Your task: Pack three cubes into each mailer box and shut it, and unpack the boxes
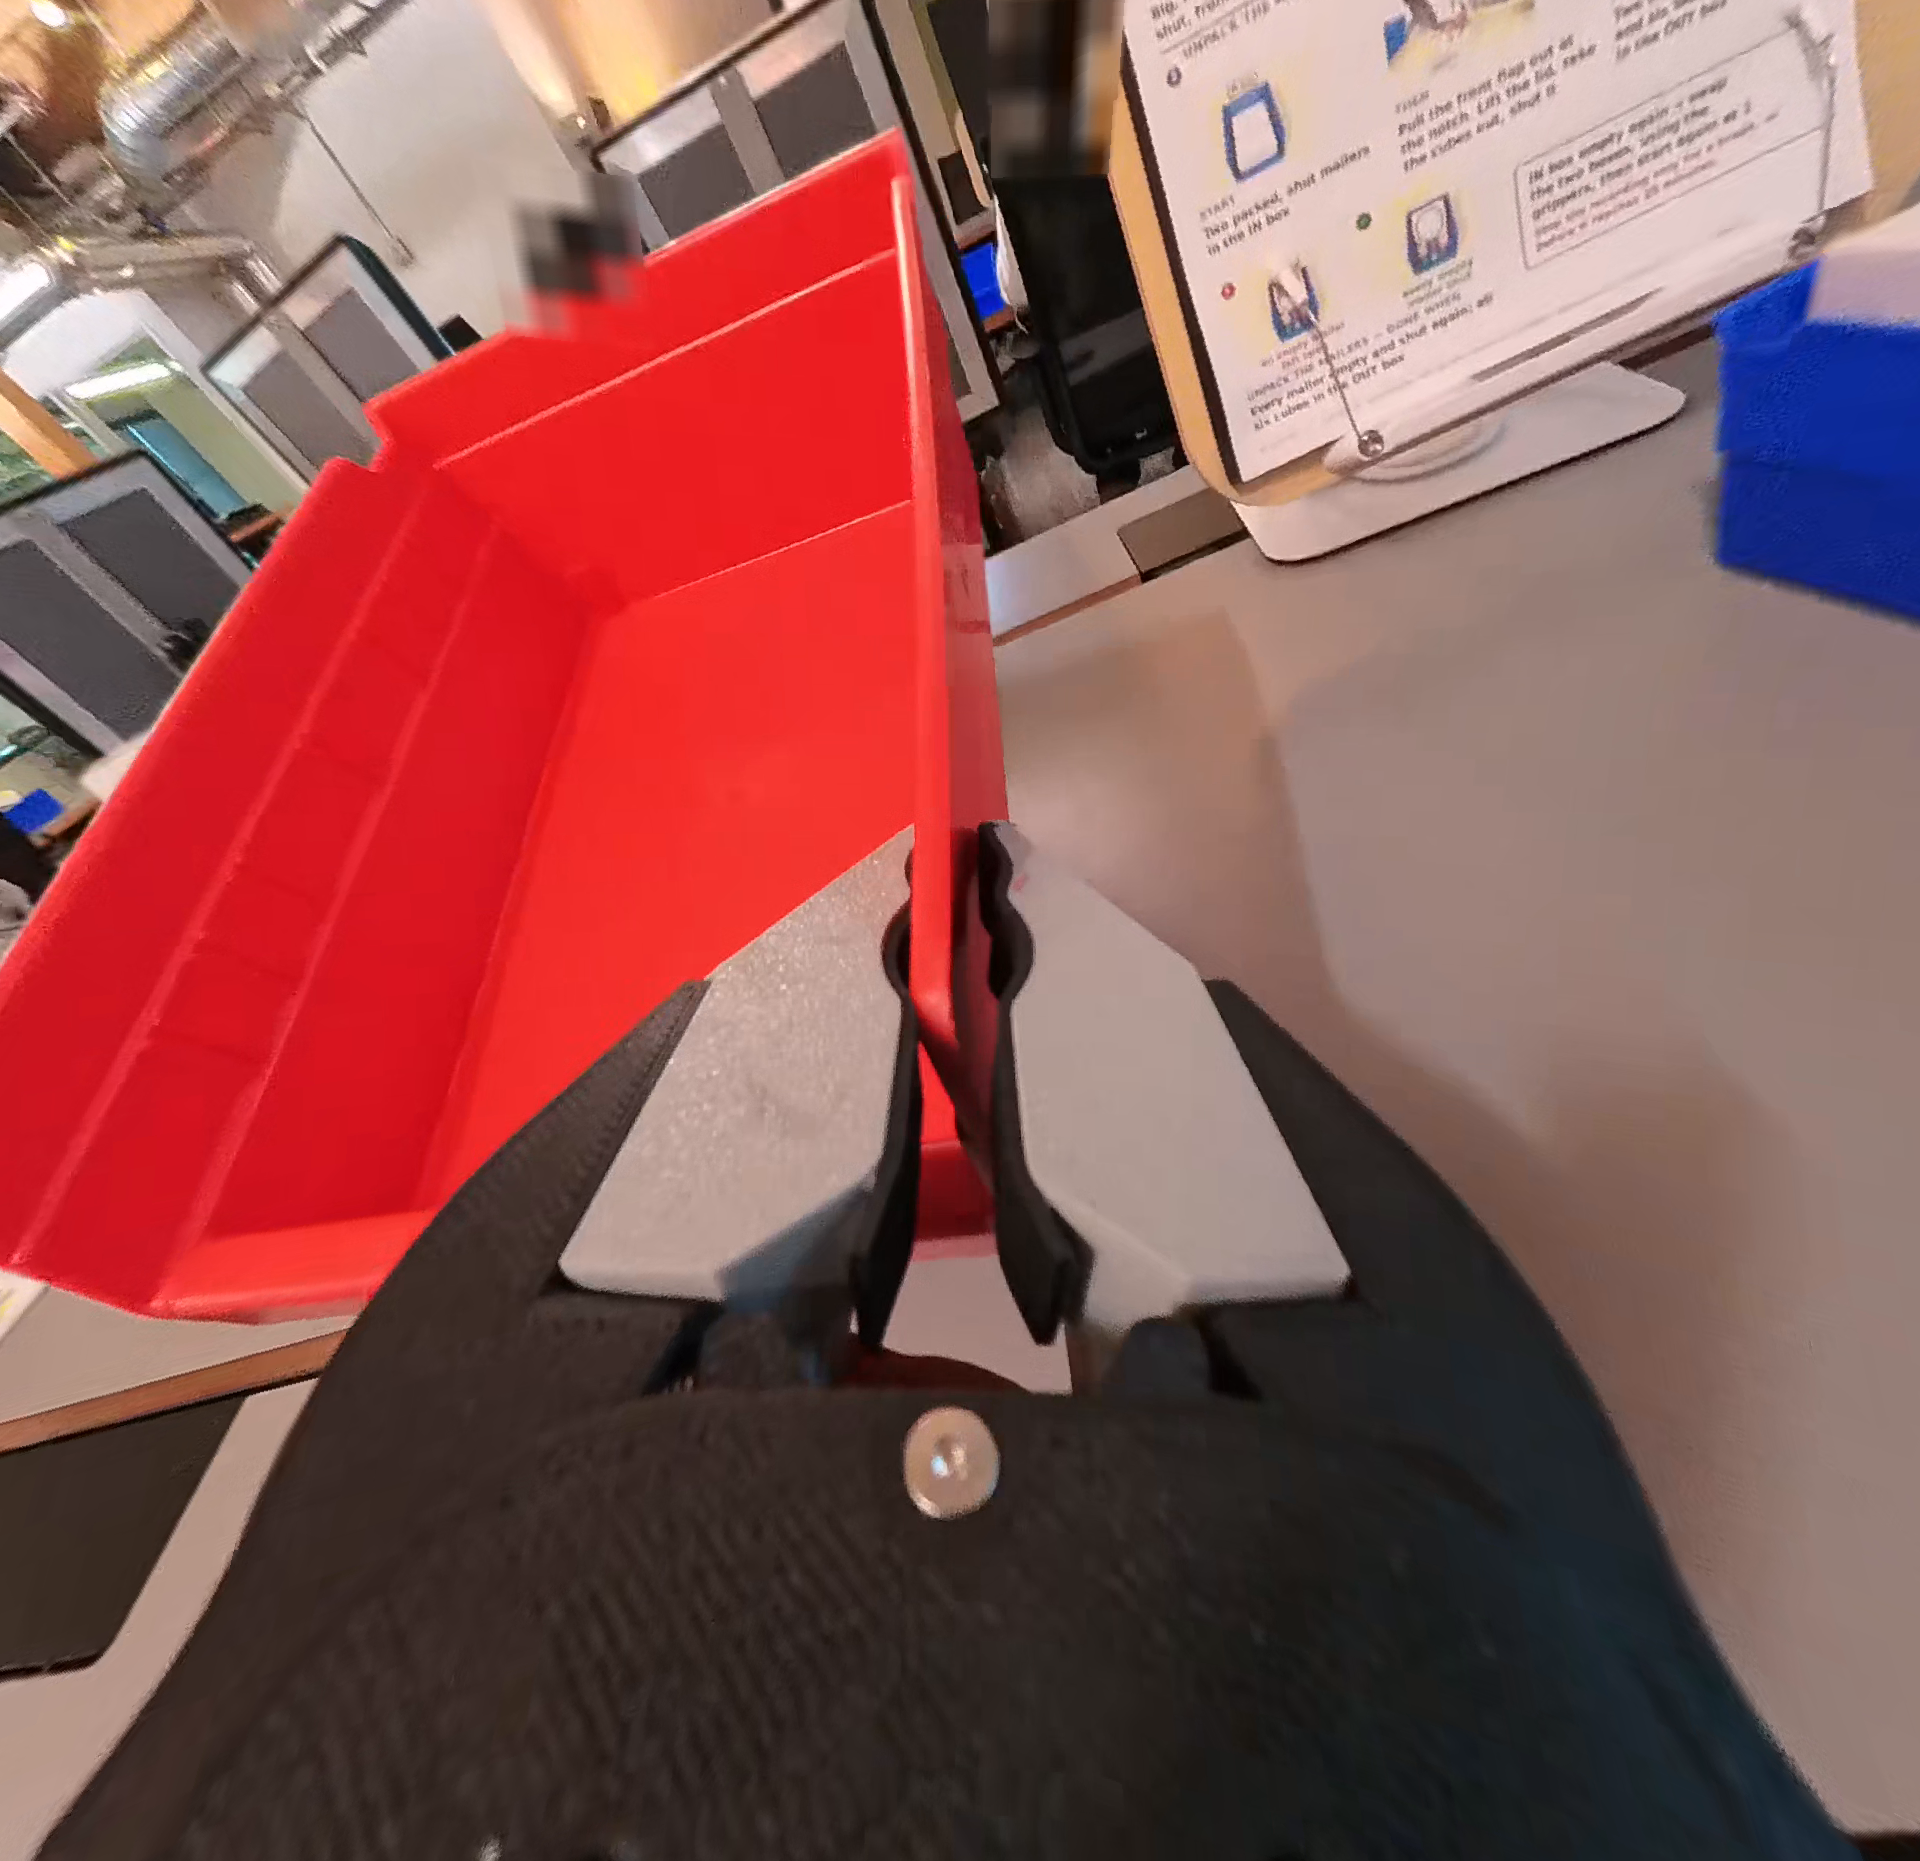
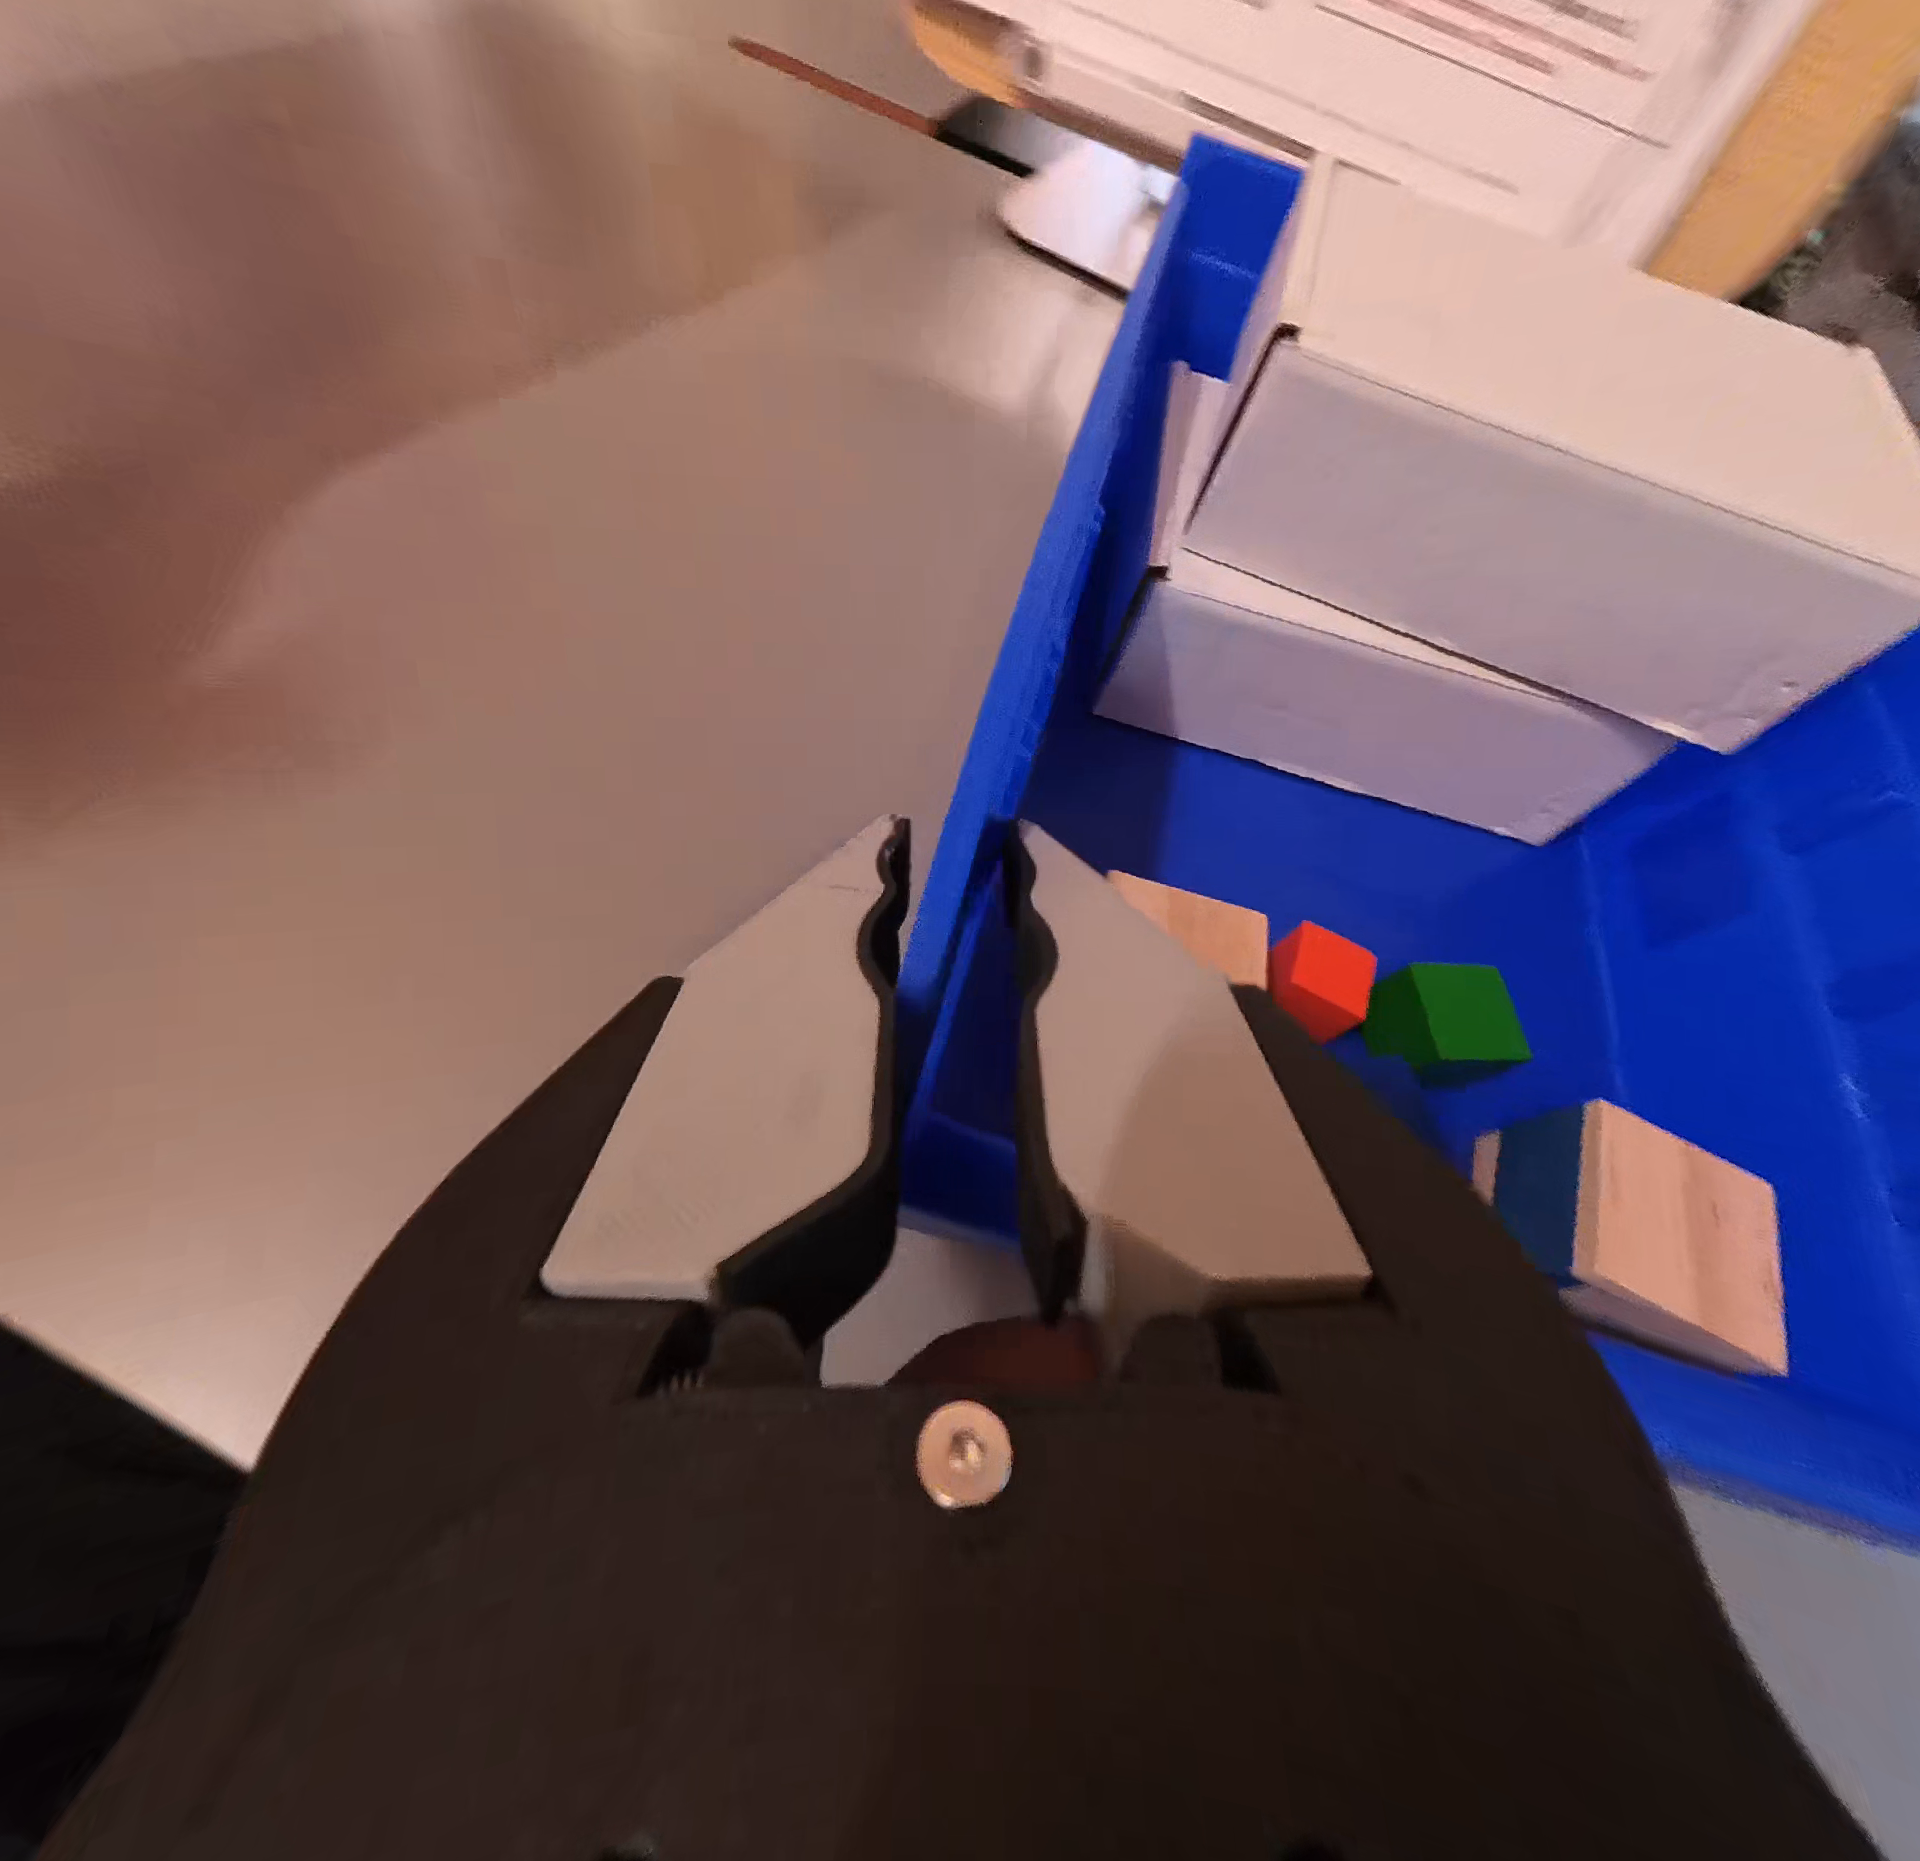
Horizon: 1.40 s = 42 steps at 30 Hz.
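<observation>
My left gripper [image 1: 948, 855] is shut on the right wall of an empty red bin [image 1: 644, 772], which is tilted and lifted off the grey table. My right gripper [image 2: 954, 845] is shut on the left wall of a blue bin [image 2: 1049, 606]. In the blue bin lie two white mailer boxes, one [image 2: 1538, 481] stacked on the other [image 2: 1351, 699], both shut. Below them lie loose cubes: a red one [image 2: 1322, 978], a green one [image 2: 1449, 1011], a large plain wooden one [image 2: 1673, 1240], a blue one [image 2: 1538, 1183] and another wooden one [image 2: 1205, 923] partly behind my finger.
The blue bin also shows in the left wrist view [image 1: 1818, 461] at the far right. A printed instruction sheet on a stand [image 1: 1455, 201] is at the back of the grey table [image 1: 1455, 876]. The table's edge [image 1: 156, 1396] runs under the red bin. Across from one pair of fingers to the other is roughly 35 centimeters.
</observation>
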Tool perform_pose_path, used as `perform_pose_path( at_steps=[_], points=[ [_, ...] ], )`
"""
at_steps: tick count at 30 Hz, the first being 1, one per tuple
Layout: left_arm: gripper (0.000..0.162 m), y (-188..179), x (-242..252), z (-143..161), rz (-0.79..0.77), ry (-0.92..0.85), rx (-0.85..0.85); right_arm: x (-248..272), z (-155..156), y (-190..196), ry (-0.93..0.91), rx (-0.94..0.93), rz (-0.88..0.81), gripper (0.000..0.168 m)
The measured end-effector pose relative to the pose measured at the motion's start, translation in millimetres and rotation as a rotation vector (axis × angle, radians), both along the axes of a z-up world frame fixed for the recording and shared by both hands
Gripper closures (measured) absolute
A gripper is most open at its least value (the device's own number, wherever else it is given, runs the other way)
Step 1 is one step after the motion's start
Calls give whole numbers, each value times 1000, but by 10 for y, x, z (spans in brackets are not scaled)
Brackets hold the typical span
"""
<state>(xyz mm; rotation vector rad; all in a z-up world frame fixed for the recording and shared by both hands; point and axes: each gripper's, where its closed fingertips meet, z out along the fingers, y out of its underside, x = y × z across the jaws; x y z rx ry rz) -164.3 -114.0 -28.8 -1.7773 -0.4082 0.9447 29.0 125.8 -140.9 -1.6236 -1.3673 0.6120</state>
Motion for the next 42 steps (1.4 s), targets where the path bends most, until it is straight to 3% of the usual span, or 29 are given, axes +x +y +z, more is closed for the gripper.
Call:
perform_pose_path(
  at_steps=[9, 14, 18, 21, 25, 31, 36, 42],
  points=[
    [159, -377, -32, 251, 43, 33, 82, -1374, 17, -1646, 21, -81, 180, 131],
    [159, -552, -65, 395, 84, 84, 119, -2103, 31, -2429, -54, -120, 298, 120],
    [159, -662, -42, 478, 84, 98, 155, -2058, 216, -2686, -7, -124, 412, 122],
    [159, -669, -18, 529, 76, 108, 175, -1695, 360, -2654, 23, -174, 503, 118],
    [159, -508, 152, 611, -12, 112, 210, -1075, 696, -2185, 128, -180, 539, 120],
    [160, 58, 876, 770, -277, 118, 240, -168, 1069, -807, 270, -90, 355, 123],
    [159, 759, 1782, 688, -531, 108, 183, 585, 980, 273, 165, -35, 215, 118],
    [158, 1740, 2712, 275, -747, 35, 25, 1383, 1006, 1331, 75, 12, -22, 113]
  ],
)
